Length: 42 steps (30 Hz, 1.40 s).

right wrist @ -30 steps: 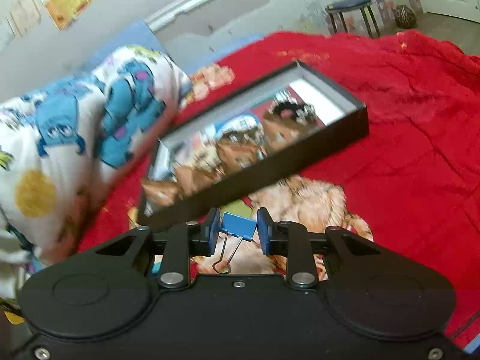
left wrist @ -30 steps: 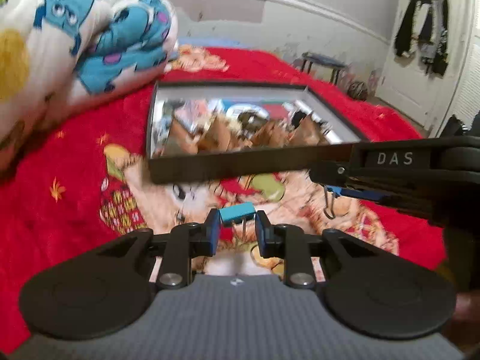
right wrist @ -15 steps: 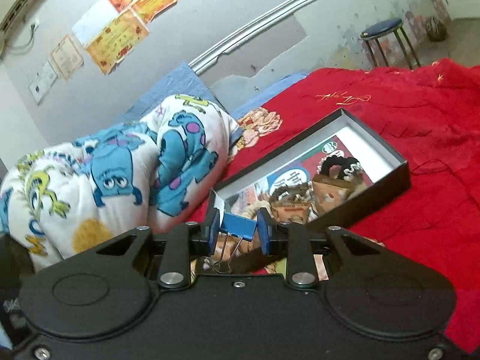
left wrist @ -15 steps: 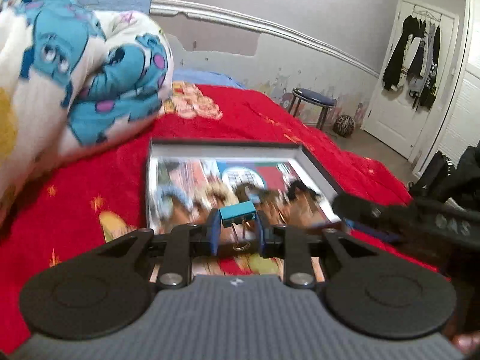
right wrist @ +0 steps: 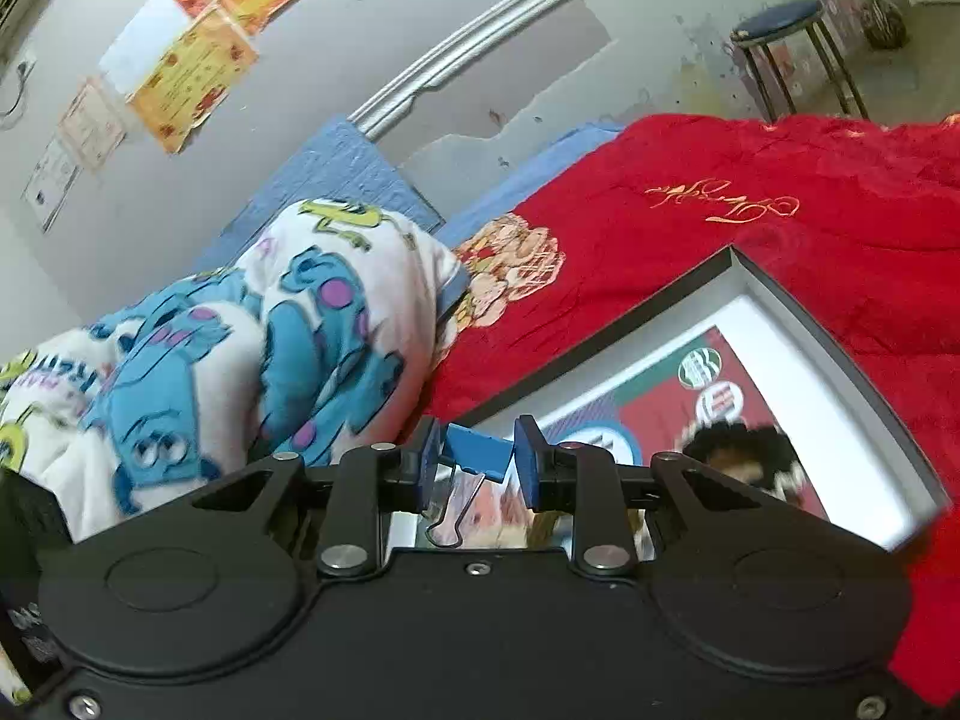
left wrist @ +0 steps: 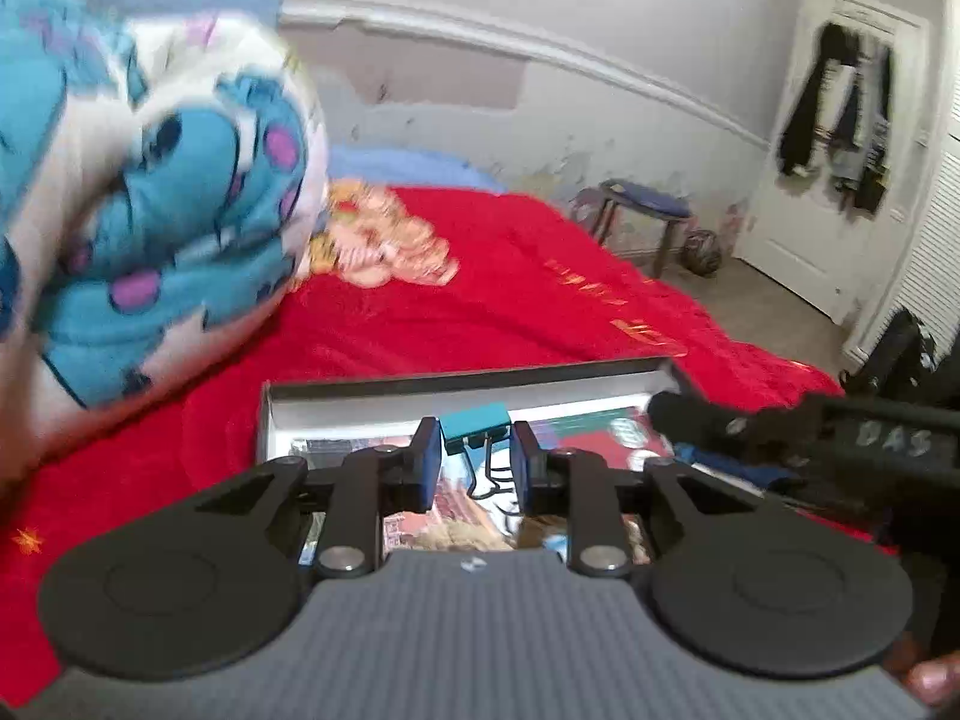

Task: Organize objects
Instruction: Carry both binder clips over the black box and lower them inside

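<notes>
Two binder clips are being held, one in each claw, above one open black box [right wrist: 852, 360] that is lying on a red bed cover [right wrist: 780, 252]. A teal clip [left wrist: 475, 419] is being gripped between the pads of the left claw [left wrist: 474, 468], with its wire handles hanging down between the fingers. A blue clip [right wrist: 478, 459] is being pinched, tilted, by the right claw [right wrist: 477, 468], and one wire handle is dangling below it. Both clips are being carried over the box's near part, where printed cards are lying inside. One cartoon blanket [right wrist: 240, 360] is being seen bunched to the left of the box, and one stool [right wrist: 792, 42] is standing by the wall.
</notes>
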Each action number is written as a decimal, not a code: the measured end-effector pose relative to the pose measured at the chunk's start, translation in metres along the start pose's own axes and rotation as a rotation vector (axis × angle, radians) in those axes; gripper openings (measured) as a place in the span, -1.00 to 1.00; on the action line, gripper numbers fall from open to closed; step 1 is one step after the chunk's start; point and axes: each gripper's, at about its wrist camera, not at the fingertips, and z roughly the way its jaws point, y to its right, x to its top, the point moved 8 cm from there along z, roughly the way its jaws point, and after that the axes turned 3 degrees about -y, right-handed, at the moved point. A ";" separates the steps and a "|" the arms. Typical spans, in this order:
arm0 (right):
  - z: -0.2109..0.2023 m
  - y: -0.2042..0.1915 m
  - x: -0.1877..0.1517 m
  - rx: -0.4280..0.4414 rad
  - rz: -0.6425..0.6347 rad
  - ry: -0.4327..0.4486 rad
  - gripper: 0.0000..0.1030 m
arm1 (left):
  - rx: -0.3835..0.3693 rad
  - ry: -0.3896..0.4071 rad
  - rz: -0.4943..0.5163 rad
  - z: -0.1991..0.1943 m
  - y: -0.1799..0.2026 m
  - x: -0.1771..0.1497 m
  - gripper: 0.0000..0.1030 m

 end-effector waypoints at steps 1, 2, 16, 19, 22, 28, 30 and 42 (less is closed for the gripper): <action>0.007 0.006 0.005 -0.015 0.007 0.008 -0.49 | -0.014 -0.038 -0.035 0.014 -0.003 -0.002 -0.42; 0.015 0.011 0.009 -0.024 0.017 0.009 -0.49 | -0.027 -0.066 -0.056 0.025 -0.005 -0.004 -0.42; 0.097 0.018 -0.017 -0.181 -0.110 -0.094 -0.48 | -0.001 -0.095 -0.037 0.075 -0.015 -0.017 -0.43; 0.102 0.016 -0.021 -0.207 -0.122 -0.109 -0.48 | 0.006 -0.092 -0.049 0.074 -0.019 -0.019 -0.43; 0.103 0.017 -0.021 -0.227 -0.118 -0.108 -0.48 | 0.006 -0.097 -0.045 0.073 -0.021 -0.018 -0.33; 0.105 0.018 -0.018 -0.239 -0.116 -0.098 -0.48 | 0.025 -0.091 -0.008 0.071 -0.021 -0.016 -0.13; 0.106 0.021 -0.018 -0.243 -0.105 -0.103 -0.48 | 0.055 -0.074 -0.012 0.069 -0.023 -0.015 -0.13; 0.104 0.032 -0.019 -0.229 -0.030 -0.114 -0.48 | 0.071 -0.079 0.031 0.059 -0.017 -0.010 0.01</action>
